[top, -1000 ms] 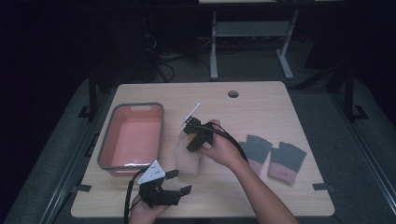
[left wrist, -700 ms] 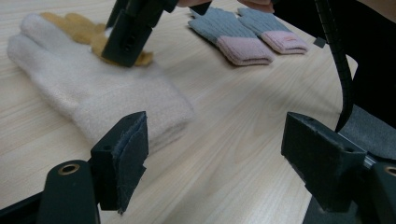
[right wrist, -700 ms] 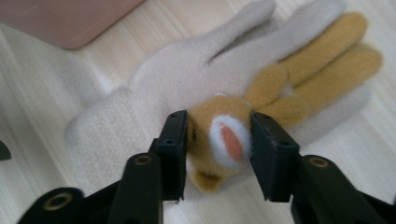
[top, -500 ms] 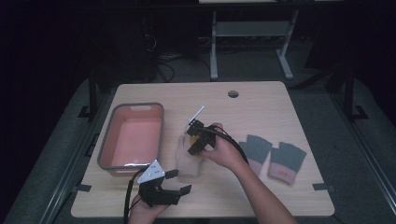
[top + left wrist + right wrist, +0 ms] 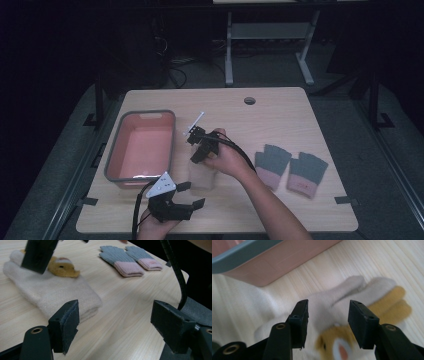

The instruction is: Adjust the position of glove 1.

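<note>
A folded cream glove [image 5: 202, 176] with a yellow animal patch [image 5: 62, 267] lies flat near the table's front middle. My right gripper [image 5: 196, 155] hovers just over its far end, pointing down. Its jaws have just been opening and now stand apart over the cream glove's fingers [image 5: 332, 300], the pads [image 5: 299, 315] clear of the fabric. My left gripper [image 5: 192, 195] rests by the front edge, to the near left of the glove. It is open with nothing but bare table between its pads [image 5: 67, 322]. In the left gripper view, one jaw of the right gripper [image 5: 37, 255] hangs over the glove [image 5: 50, 292].
A pink bin with a grey rim [image 5: 114, 155] stands left of the glove, and its wall [image 5: 262, 257] is close behind the right gripper [image 5: 328, 315]. A pair of grey gloves with pink cuffs [image 5: 290, 167] lies to the right. A cable hole [image 5: 249, 100] sits at the table's back.
My right hand has shifted slightly toward the bin and a little lower over the cream glove. The glove now lies flat on the table. The left gripper has not moved.
</note>
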`<state>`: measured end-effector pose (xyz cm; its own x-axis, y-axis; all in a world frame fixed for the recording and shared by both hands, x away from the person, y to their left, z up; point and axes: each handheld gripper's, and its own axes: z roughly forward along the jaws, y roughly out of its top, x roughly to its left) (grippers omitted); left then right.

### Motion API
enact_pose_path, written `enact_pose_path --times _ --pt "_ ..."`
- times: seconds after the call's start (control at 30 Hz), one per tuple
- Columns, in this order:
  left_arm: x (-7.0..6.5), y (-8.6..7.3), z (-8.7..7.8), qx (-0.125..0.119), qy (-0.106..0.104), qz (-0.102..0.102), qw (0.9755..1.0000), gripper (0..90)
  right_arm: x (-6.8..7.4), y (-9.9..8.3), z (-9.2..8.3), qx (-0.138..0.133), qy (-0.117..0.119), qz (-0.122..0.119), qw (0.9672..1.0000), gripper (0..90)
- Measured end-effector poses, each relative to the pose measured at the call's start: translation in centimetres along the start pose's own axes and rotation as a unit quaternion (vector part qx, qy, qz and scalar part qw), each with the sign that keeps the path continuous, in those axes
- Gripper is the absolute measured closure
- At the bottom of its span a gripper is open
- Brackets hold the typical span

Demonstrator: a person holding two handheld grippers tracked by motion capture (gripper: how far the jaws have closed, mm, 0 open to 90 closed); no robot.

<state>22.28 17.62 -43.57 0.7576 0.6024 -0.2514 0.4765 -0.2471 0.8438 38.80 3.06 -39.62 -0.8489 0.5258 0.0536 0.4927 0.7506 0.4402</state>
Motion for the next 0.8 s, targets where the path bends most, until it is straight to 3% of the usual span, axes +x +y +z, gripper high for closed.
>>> enact_pose_path --times 0.17,0.43,0.8 --pt "0.2 0.0 -0.1 -0.001 -0.002 -0.003 1.0000 23.0 0.3 0.5 1.5 0.021 0.006 -0.009 0.9997 46.8" --pt "0.1 0.0 -0.1 -0.001 -0.004 -0.003 1.0000 23.0 0.1 0.1 3.5 0.045 -0.019 -0.028 0.9984 42.0" --pt "0.0 0.0 0.1 0.000 -0.005 -0.003 1.0000 23.0 -0.4 -0.8 3.2 0.048 -0.021 -0.038 0.9979 42.7"
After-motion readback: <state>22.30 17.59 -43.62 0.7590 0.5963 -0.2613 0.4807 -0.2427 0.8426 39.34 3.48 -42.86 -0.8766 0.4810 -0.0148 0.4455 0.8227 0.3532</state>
